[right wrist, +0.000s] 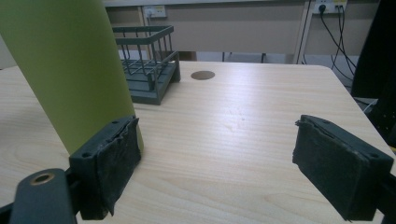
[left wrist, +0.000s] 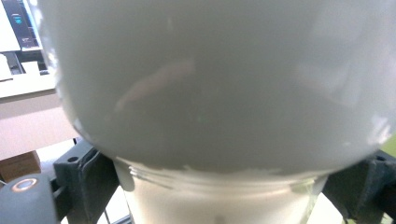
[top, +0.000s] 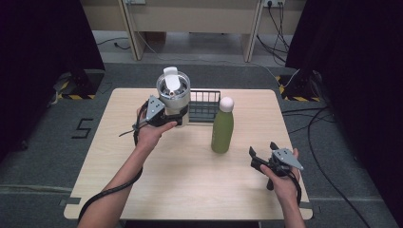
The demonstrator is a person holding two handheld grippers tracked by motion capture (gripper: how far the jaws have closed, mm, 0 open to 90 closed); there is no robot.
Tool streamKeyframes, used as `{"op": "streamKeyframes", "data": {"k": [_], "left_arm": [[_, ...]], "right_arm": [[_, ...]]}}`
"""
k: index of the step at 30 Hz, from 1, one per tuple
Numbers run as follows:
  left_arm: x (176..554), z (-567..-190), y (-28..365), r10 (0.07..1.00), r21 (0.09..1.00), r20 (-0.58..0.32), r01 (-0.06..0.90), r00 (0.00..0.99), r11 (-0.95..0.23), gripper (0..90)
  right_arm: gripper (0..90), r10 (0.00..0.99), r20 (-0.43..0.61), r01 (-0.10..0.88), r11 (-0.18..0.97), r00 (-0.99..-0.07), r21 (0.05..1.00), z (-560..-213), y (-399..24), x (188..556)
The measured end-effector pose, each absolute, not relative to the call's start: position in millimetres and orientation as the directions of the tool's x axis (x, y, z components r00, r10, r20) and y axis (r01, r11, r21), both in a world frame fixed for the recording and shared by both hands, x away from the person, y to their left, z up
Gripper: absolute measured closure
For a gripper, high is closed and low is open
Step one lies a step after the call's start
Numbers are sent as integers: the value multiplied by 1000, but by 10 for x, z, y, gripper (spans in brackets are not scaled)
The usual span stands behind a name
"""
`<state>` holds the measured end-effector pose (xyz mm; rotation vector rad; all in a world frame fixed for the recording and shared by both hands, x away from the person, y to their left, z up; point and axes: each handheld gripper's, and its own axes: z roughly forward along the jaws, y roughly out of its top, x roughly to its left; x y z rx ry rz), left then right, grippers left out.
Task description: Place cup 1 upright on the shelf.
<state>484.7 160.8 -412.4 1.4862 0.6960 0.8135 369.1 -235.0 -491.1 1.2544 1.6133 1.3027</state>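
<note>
A white tumbler (top: 173,92) with a clear flip lid stands upright in my left gripper (top: 175,118), at the back of the wooden table (top: 190,185) beside a wire basket. In the left gripper view the tumbler (left wrist: 219,93) looms close, its narrower lower part pressed between the two black fingers (left wrist: 86,179). A green bottle (top: 222,128) with a white cap stands mid-table. My right gripper (top: 263,150) rests low to the bottle's right, open, with nothing between its pads (right wrist: 116,158). In the right gripper view the green bottle (right wrist: 70,70) rises just beyond the left pad.
A dark wire basket (top: 205,107) sits at the table's back edge, right behind the tumbler, and its frame (right wrist: 149,70) shows beyond the bottle. A round brown cap (right wrist: 202,74) is set in the tabletop. Cables and desk legs lie on the floor past the table.
</note>
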Motion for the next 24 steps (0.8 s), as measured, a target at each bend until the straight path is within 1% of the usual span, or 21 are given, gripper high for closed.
{"op": "streamKeyframes", "data": {"k": [24], "left_arm": [[4929, -4036, 1560, 817, 997, 82, -49, 570, -66, 95]], "right_arm": [[146, 958, 48, 251, 25, -282, 968, -4911, -2350, 3698]]}}
